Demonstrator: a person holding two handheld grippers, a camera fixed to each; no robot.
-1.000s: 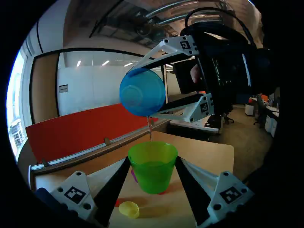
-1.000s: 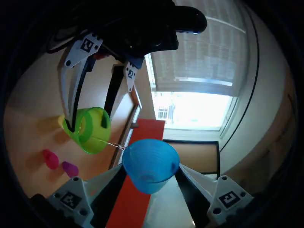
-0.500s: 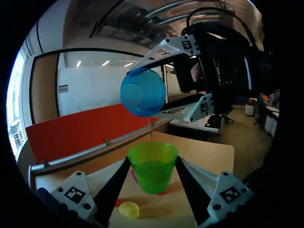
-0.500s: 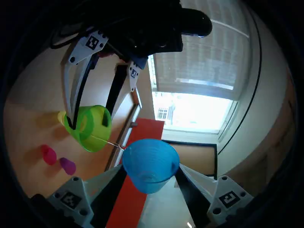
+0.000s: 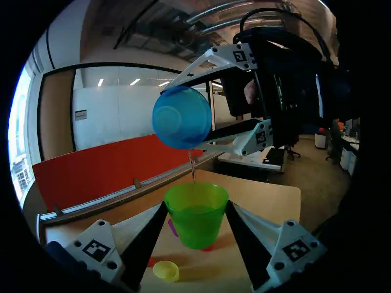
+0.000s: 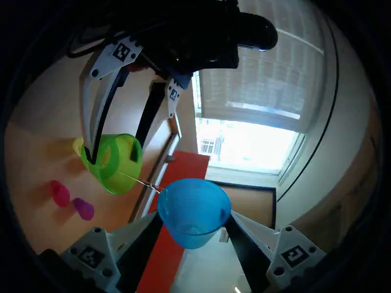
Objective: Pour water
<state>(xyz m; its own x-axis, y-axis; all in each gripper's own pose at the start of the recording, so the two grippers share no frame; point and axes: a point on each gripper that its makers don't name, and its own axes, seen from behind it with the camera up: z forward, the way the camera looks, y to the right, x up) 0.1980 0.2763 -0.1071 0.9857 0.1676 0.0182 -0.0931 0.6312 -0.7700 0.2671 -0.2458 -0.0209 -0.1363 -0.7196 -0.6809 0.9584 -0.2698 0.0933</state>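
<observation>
Late in pour, we judge: right hand-held gripper [image 6: 194,216] clamps tilted blue cup [image 5: 182,117], thin stream [image 5: 192,168] into green cup [image 5: 196,217] clamped by left hand-held gripper [image 5: 196,207]; righting blue cup remains.

Yellow cup [image 5: 166,270], pink cup [image 6: 59,193], purple cup [image 6: 83,208] sit on table [image 5: 266,195].

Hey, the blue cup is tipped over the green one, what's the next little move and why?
Probably tip the blue cup slightly further with the right hand-held gripper. Only a thin stream falls from its lip into the green cup, which has room left below its rim.
</observation>
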